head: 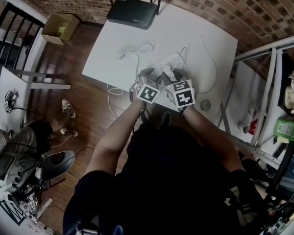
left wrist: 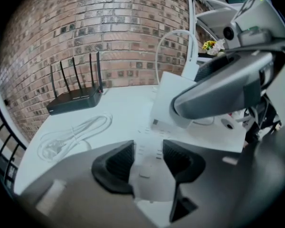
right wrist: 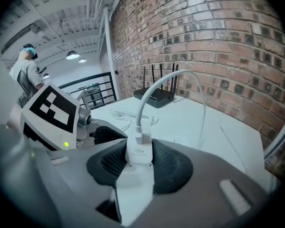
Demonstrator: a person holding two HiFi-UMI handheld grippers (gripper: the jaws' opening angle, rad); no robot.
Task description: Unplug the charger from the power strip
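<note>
Where the red-brown brick wall [left wrist: 123, 37] runs behind it, a white rectangular table [head: 196, 26] stands on a dark wooden floor [head: 88, 106], and the person leans over its near edge with a gripper in each hand. A flat black router with four upright antennas [head: 132, 11] sits at the far side of the table, close to the wall. A brown cardboard box [head: 61, 27] lies on the floor beside the table's left corner.

Both grippers meet near the table's front edge, their marker cubes side by side in the head view. The left gripper [left wrist: 147, 160] points down at the table, and its two dark ribbed jaws are closed against the long sides of a white oblong power strip [left wrist: 151, 182], pinning it to the tabletop. The right gripper [right wrist: 140, 170] sits just to the right of the left one, with its jaws clamped on a white block-shaped charger [right wrist: 138, 151] that stands upright between the pads.

In the left gripper view the charger hangs over the middle of the strip. Its lower end looks raised just off the strip's top face, though I cannot tell if the pins are fully out. A thin white cable [right wrist: 166, 80] rises from the charger's top and arches over to the right. A loosely coiled white cord with a plug [head: 137, 49] lies apart on the table, between the strip and the router.
</note>
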